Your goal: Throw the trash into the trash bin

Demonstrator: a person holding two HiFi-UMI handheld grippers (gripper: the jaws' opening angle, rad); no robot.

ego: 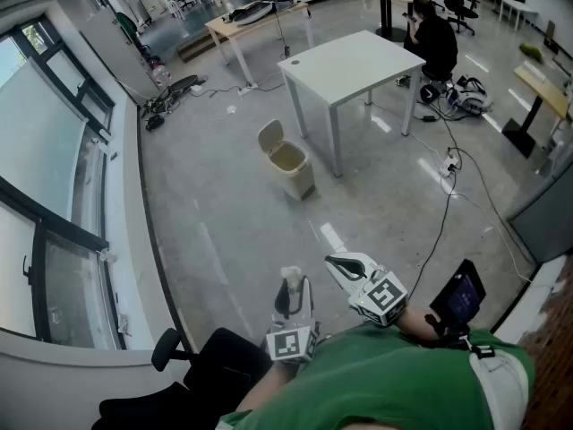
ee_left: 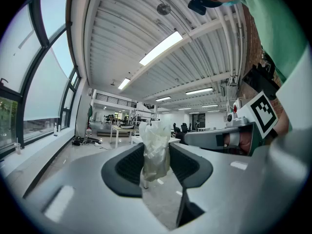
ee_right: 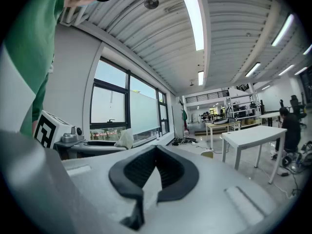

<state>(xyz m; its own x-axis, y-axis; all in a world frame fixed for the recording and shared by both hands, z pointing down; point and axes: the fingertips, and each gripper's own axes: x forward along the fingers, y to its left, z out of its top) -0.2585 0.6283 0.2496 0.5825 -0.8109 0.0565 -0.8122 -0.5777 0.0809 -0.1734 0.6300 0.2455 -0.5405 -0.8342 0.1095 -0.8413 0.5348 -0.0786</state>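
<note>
A crumpled whitish piece of trash (ee_left: 156, 152) stands upright between the dark pads of my left gripper (ee_left: 156, 165), which is shut on it. From the head view, the same trash (ego: 290, 279) pokes out of the left gripper (ego: 293, 296) low in the picture, close to the person's body. My right gripper (ee_right: 156, 151) is shut with nothing in it, its pads meeting at the tips; it hangs just right of the left one (ego: 341, 264). The beige trash bin (ego: 289, 163) stands on the floor well ahead, lid up, beside a white table (ego: 354, 61).
A black office chair (ego: 192, 379) is close at the lower left. Windows (ego: 54, 195) run along the left wall. A cable (ego: 445, 206) trails over the floor at right. A seated person (ego: 435, 38) is behind the white table, with more desks (ego: 255, 16) farther back.
</note>
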